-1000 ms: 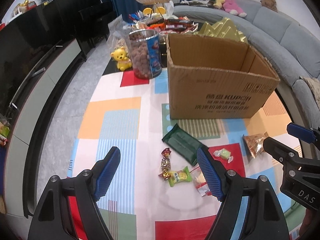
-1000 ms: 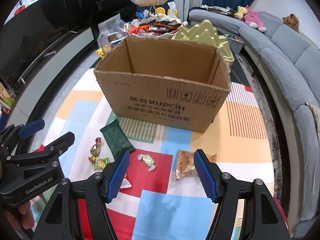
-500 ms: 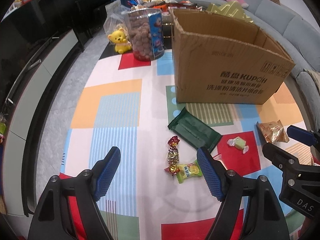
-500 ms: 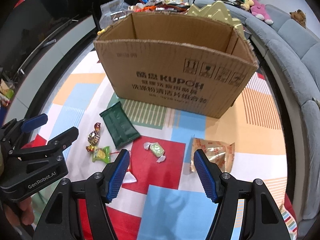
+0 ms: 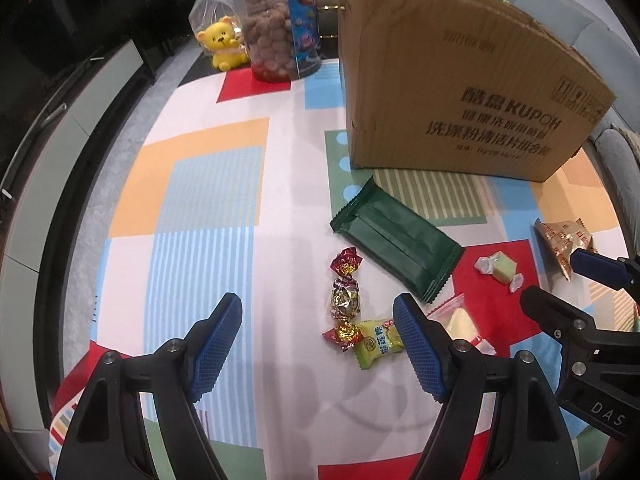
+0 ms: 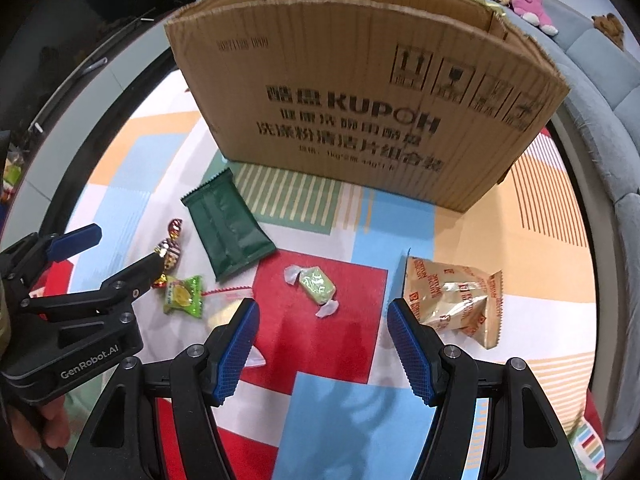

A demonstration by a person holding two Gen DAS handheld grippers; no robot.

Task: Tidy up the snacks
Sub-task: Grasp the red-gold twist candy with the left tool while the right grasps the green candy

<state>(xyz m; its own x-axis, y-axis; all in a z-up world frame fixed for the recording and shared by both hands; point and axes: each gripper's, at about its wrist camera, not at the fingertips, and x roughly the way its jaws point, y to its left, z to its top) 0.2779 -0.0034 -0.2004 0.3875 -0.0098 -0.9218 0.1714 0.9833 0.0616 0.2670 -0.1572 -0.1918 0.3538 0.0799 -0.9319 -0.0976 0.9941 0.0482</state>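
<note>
Both my claws hang apart and empty, my left gripper (image 5: 316,342) over the foil candy (image 5: 345,294), my right gripper (image 6: 322,342) near the green candy (image 6: 316,285); next I lower, pinch, then carry to the far cardboard box (image 6: 360,92)

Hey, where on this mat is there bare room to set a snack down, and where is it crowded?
Free: the orange and striped blue patches left of the cardboard box and dark green packet; also the orange patch right of the gold packet. Crowded: in front of the box, where the foil candy, lime candy and pale green candy cluster.
</note>
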